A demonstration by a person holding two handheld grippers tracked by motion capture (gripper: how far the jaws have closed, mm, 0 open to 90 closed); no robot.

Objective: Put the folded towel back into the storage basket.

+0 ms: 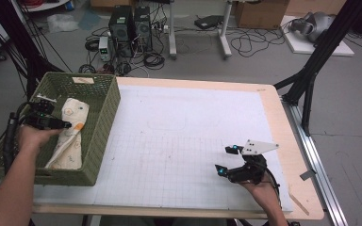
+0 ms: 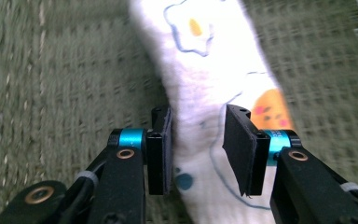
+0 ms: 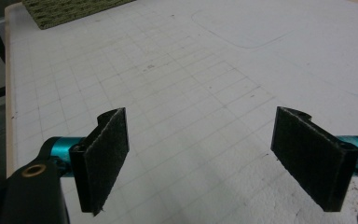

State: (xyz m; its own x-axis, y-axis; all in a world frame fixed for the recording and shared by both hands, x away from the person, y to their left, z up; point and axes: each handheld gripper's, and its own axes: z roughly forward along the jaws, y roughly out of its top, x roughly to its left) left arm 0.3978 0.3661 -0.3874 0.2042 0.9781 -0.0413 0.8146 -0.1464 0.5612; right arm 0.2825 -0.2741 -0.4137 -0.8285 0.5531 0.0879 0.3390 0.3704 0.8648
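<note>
White gridded matting (image 1: 179,141) covers a wooden table. At left, one green woven basket (image 1: 104,110) holds one white printed cloth (image 1: 70,136). The left gripper (image 1: 52,123) is held inside the basket, its jaws parted either side of the cloth (image 2: 200,93), not pressing it. A pad could be snagged by loose fabric, dragging the cloth back out. At right, the right gripper (image 1: 226,160) is rested on the mat, spread wide and empty.

Soft printed cloth (image 2: 205,70), woven plastic basket (image 1: 104,108)
</note>
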